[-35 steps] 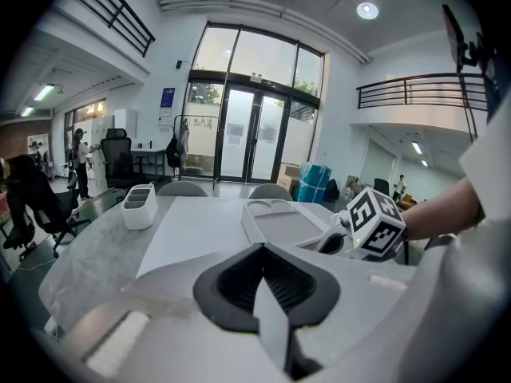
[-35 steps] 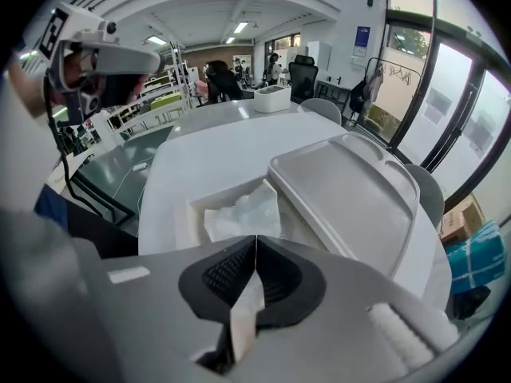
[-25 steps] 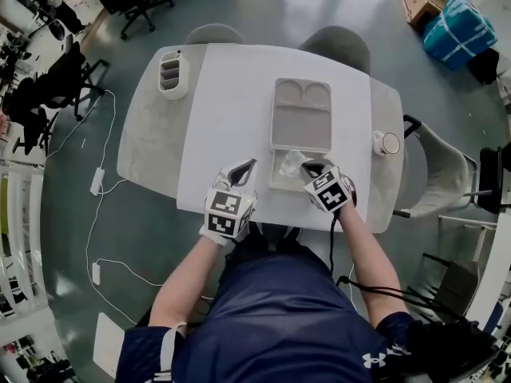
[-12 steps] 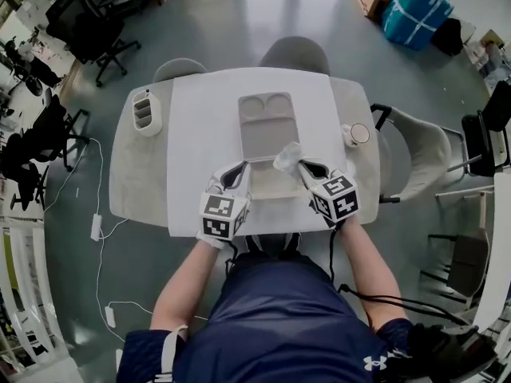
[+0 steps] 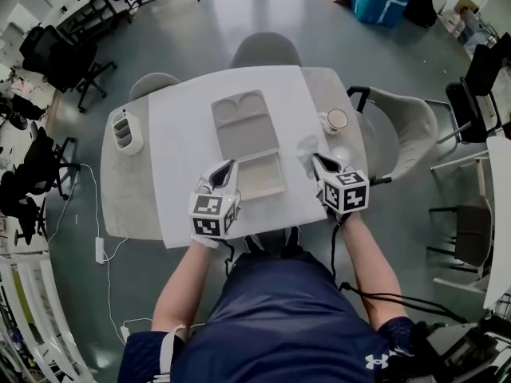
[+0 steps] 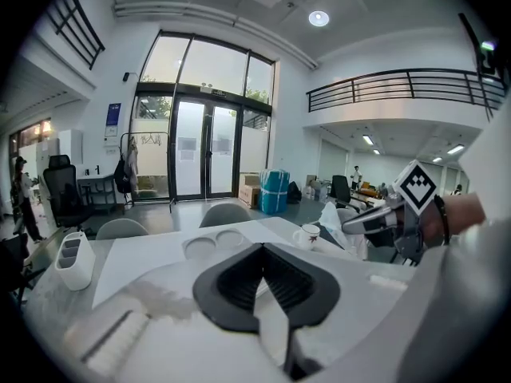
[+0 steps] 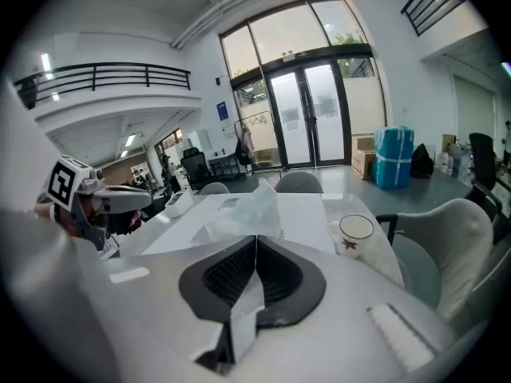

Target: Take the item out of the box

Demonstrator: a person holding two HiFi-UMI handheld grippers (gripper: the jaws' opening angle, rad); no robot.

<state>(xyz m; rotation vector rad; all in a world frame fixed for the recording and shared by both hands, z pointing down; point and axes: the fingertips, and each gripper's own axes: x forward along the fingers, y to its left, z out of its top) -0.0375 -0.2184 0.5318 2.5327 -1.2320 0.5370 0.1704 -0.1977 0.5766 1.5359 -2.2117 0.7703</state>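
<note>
Bag [image 7: 243,206] out, between right gripper [image 7: 255,239] jaws

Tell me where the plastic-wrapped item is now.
Head view, right side: the item is pinched by the right gripper, right of the open box, near the mug.

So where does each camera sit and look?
Head view: on the person's head, looking down at table, box, both arms.
Left gripper view: on the left hand-held gripper, facing across the table; shut jaws show.
Right gripper view: on the right hand-held gripper, facing the doors; jaws pinch a plastic bag.
Shared: both gripper views show the cup.
</note>
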